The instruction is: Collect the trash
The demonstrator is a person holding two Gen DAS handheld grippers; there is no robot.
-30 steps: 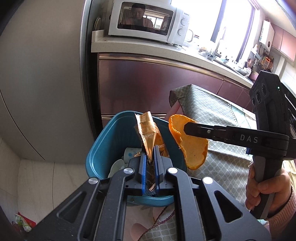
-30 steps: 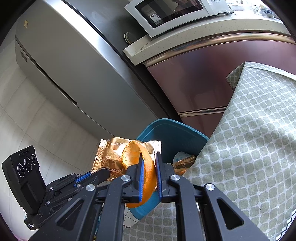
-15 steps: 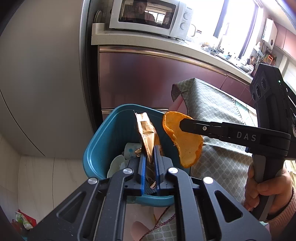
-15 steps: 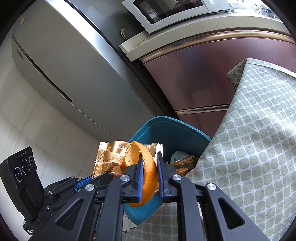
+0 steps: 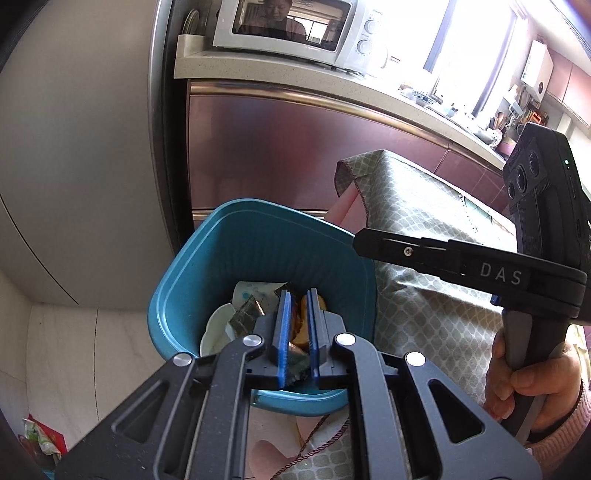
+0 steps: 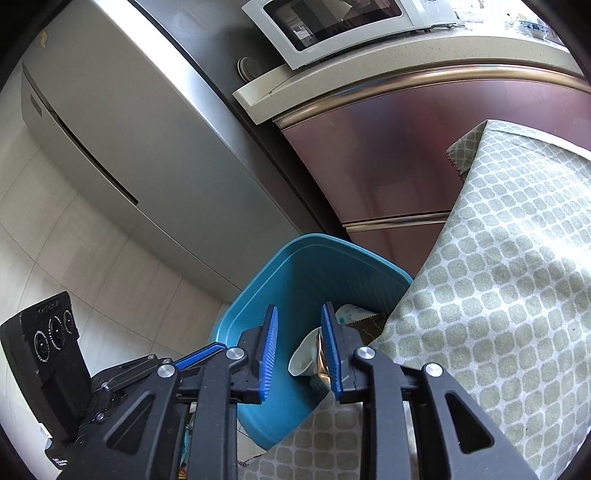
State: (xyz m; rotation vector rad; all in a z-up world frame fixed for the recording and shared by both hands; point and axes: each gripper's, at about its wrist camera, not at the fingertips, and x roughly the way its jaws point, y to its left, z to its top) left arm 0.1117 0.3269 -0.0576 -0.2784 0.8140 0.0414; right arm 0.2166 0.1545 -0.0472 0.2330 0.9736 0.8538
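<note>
I am looking down at one teal trash bin standing on the floor against the edge of a table draped in a green-patterned cloth. Inside it I am counting an orange peel, a gold foil wrapper and a white paper cup; the wrapper's print is not readable from here. My left gripper is hovering over the bin, jaws parted a little and holding nothing. My right gripper is hanging above the bin as well, spread wider and empty; its arm is showing the letters "DAS" in the left wrist view. Behind the bin I am seeing maroon cabinets, one white microwave and one steel refrigerator.
</note>
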